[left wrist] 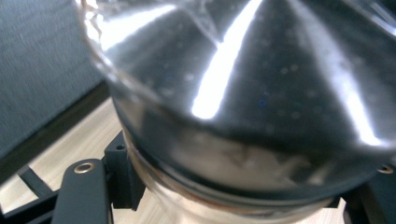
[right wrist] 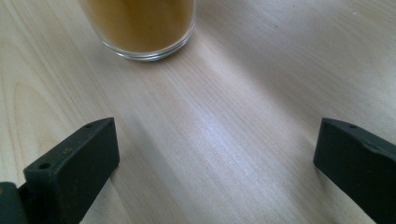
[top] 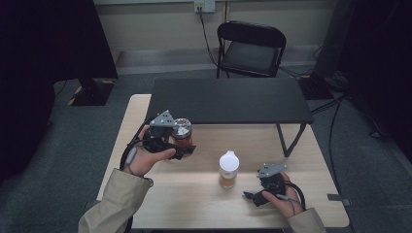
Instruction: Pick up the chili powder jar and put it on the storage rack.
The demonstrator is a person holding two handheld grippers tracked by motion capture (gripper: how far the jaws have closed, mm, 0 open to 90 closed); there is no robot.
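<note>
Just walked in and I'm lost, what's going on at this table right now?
A person sits at a wooden table with a gripper in each hand. The left gripper is shut on a jar with a shiny metal lid, held near a low black shelf. The right gripper rests open, its jaws wide apart, aimed at a second jar with a white cap standing untouched mid-table.

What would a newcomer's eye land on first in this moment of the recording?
Probably the left gripper, closed around a shiny-lidded jar of orange-brown contents at the table's left. Next, the white-capped bottle standing mid-table, with the right gripper open beside it, jaws apart over bare wood.
</note>
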